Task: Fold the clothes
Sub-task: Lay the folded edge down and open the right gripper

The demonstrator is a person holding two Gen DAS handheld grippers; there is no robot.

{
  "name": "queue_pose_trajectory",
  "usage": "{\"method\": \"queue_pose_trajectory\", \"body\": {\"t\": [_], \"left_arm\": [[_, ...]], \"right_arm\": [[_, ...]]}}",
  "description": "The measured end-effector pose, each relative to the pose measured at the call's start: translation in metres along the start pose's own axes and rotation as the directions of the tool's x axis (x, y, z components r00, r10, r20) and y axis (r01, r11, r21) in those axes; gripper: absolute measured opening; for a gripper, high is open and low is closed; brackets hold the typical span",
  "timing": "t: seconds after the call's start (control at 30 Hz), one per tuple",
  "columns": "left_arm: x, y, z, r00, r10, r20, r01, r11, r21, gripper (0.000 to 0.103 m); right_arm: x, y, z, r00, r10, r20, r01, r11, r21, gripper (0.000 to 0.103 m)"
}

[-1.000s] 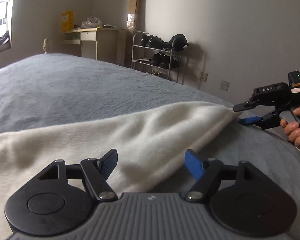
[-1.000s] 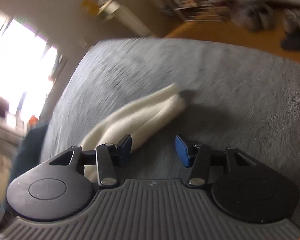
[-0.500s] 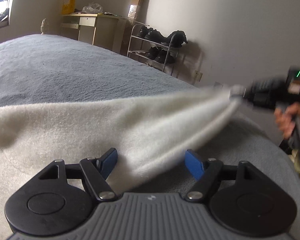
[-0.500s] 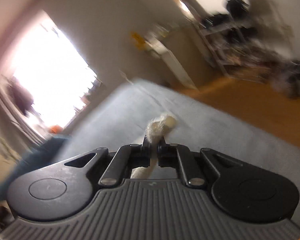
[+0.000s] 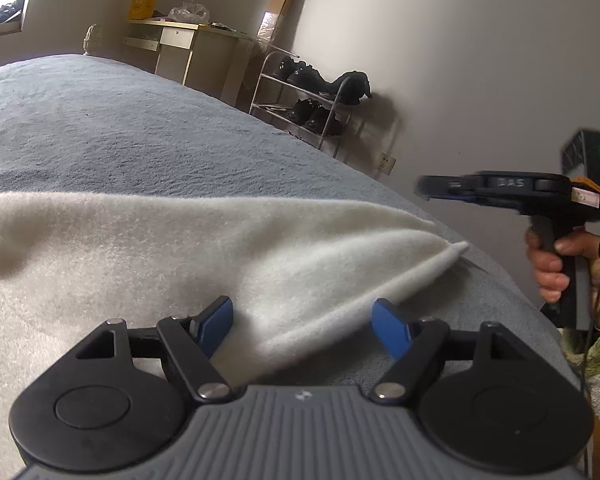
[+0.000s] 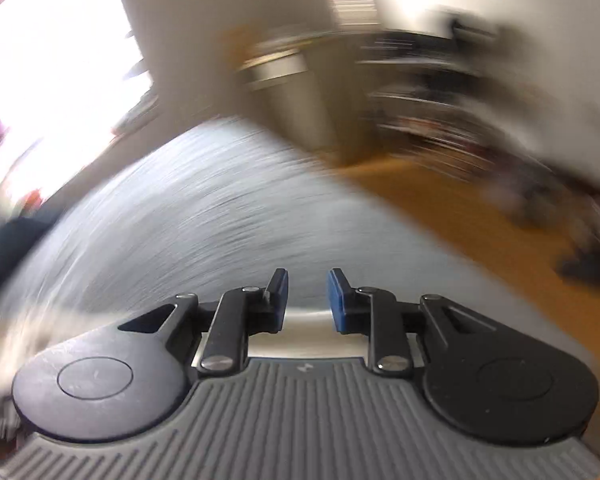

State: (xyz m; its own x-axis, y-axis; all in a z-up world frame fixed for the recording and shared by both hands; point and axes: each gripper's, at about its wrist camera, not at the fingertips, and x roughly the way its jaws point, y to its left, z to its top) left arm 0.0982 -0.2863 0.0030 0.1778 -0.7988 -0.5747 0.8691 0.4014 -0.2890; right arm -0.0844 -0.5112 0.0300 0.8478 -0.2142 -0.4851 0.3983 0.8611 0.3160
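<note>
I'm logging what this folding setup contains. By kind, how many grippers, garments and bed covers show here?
Handheld grippers: 2, left gripper and right gripper, both open.
White fleece garment: 1, lying on the bed.
Grey-blue bed cover: 1.
Total: 4.

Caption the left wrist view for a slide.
Open left tongs over a fluffy cream fleece garment on a grey-blue bed; right tongs lifted clear.

The left gripper (image 5: 302, 322) has a grey ribbed body, two black round discs, black link arms with silver screws, and blue fingers (image 5: 390, 326). The right gripper (image 6: 307, 295) looks the same; its handle is black, with a green light, an orange label and a thin cable. The sleeve (image 5: 596, 346) is green and fuzzy.
</note>
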Motion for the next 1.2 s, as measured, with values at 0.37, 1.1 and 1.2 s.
{"method": "queue_pose_trajectory", "body": {"t": [0.37, 1.1, 1.2], "left_arm": [[0.003, -0.011, 0.001, 0.999, 0.03, -0.031, -0.028, 0.998, 0.056, 0.086], [-0.186, 0.008, -0.033, 0.968, 0.25, 0.023, -0.238, 0.943, -0.233, 0.091], [-0.244, 0.02, -0.09, 0.932, 0.362, 0.009, -0.336, 0.873, -0.354, 0.09]], "right_arm": [[0.101, -0.024, 0.013, 0.979, -0.139, -0.152, 0.147, 0.988, 0.041, 0.002], [-0.044, 0.11, -0.014, 0.99, 0.103, -0.092, -0.1, 0.994, 0.031, 0.01], [-0.017, 0.216, -0.03, 0.935, 0.307, -0.177, -0.323, 0.944, -0.064, 0.016]]}}
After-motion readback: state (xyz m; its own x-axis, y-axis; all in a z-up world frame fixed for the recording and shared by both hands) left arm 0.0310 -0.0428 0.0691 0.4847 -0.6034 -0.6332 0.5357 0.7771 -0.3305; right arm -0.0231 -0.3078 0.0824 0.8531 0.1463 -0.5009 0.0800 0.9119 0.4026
